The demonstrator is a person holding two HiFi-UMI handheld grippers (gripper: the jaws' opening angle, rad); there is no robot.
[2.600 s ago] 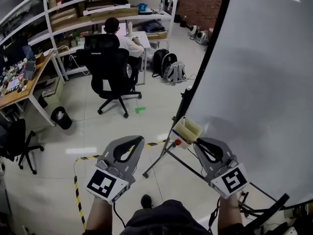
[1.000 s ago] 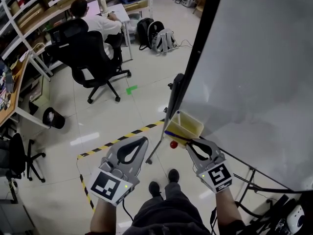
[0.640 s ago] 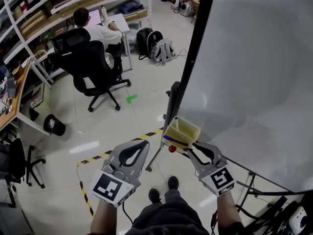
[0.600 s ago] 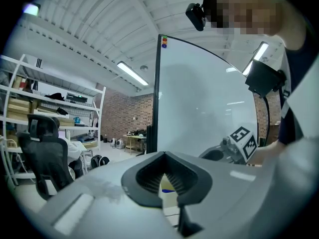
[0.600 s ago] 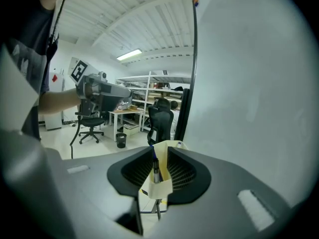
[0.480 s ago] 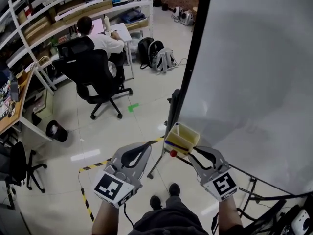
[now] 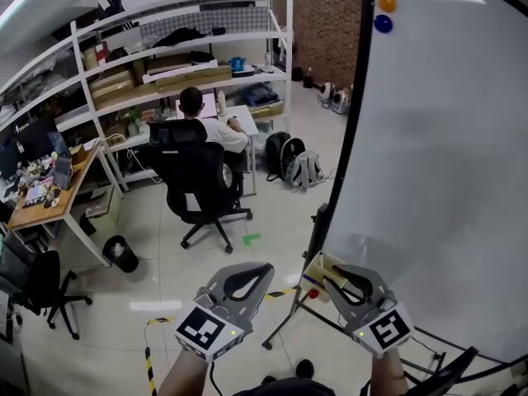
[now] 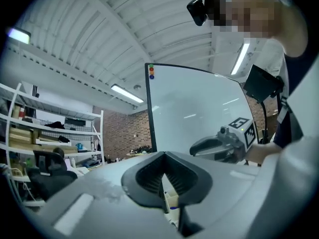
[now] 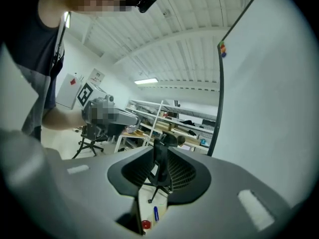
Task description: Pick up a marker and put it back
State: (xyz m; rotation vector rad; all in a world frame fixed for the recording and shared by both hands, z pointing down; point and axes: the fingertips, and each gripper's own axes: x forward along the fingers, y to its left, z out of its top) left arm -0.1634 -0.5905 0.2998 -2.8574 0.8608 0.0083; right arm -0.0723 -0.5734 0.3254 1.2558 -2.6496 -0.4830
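Marker point(image 9: 156, 213) in tray point(image 9: 148, 200) — right gripper point(image 9: 157, 176) just opened, empty; left gripper point(image 8: 166, 180) apart, empty

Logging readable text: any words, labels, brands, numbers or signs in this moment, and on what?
No text is legible.
On left claw and right claw: square black-and-white marker patterns, no letters.
Whiteboard: no writing.
Monitor: pale print, too small to read.
Wall sign: blurred, unreadable.

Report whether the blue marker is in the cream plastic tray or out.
In: the blue marker lies inside the cream plastic tray.
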